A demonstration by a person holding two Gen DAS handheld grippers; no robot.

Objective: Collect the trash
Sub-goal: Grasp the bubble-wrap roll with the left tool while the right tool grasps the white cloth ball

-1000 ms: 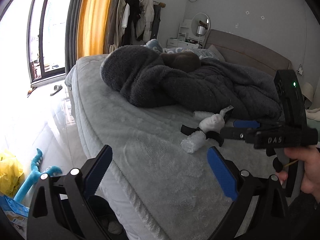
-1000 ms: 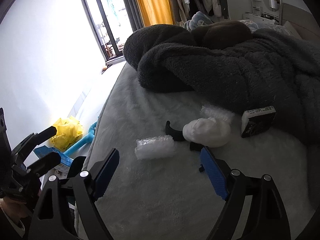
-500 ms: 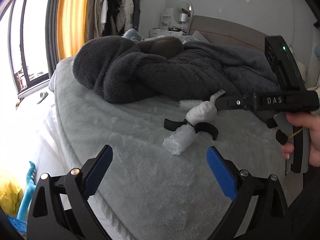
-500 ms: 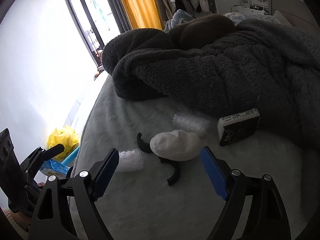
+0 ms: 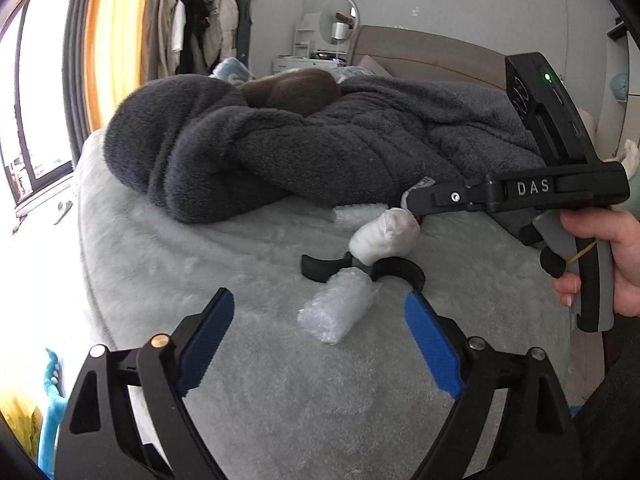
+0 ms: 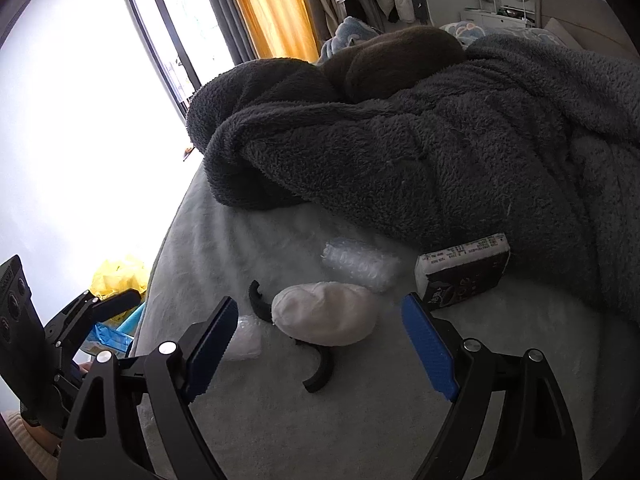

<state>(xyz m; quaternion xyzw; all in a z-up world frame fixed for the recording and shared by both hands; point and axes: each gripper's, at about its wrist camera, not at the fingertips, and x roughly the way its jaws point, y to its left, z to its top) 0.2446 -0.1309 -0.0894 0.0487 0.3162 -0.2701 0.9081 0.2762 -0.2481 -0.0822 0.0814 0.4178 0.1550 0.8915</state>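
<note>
Left wrist view
- Left gripper (image 5: 316,344): jaws spread wide and closing at this moment, nothing between the pads.
- Bubble-wrap roll (image 5: 338,306): lies on the pale fleece bed cover (image 5: 168,248), just ahead of the jaw gap and a little toward the right-hand pad, not yet inside it.
- Roll's long axis: slanted, near end toward the gap, far end up and to the right, so the pads would meet its long sides roughly square.
- White wad (image 5: 384,234): farther ahead and to the right of the gap, resting over a black curved piece (image 5: 324,268).
- Right gripper in this view (image 5: 416,204): its tip is at the far side of the white wad; how its jaws stand cannot be told from here.
- Person's hand (image 5: 612,256): wrapped round the right gripper's handle.

Right wrist view
- Right gripper (image 6: 320,340): jaws spread wide, nothing pinched.
- White wad (image 6: 324,314): sits right at the mouth of the gap, between the two pad tips, long axis running across from pad to pad.
- Second bubble-wrap roll (image 6: 360,262): beyond the wad, against the dark grey blanket (image 6: 440,152).
- Dark packet (image 6: 464,276): ahead of the right-hand pad, leaning on the blanket.
- First roll: only a pale end shows (image 6: 246,338), outside the left-hand pad.

Judgement
- Nearer hand: left for the near roll, right for the wad.
- Likely catch: the wad lies crosswise, so the right jaws may need to come farther over it before they bite.
</note>
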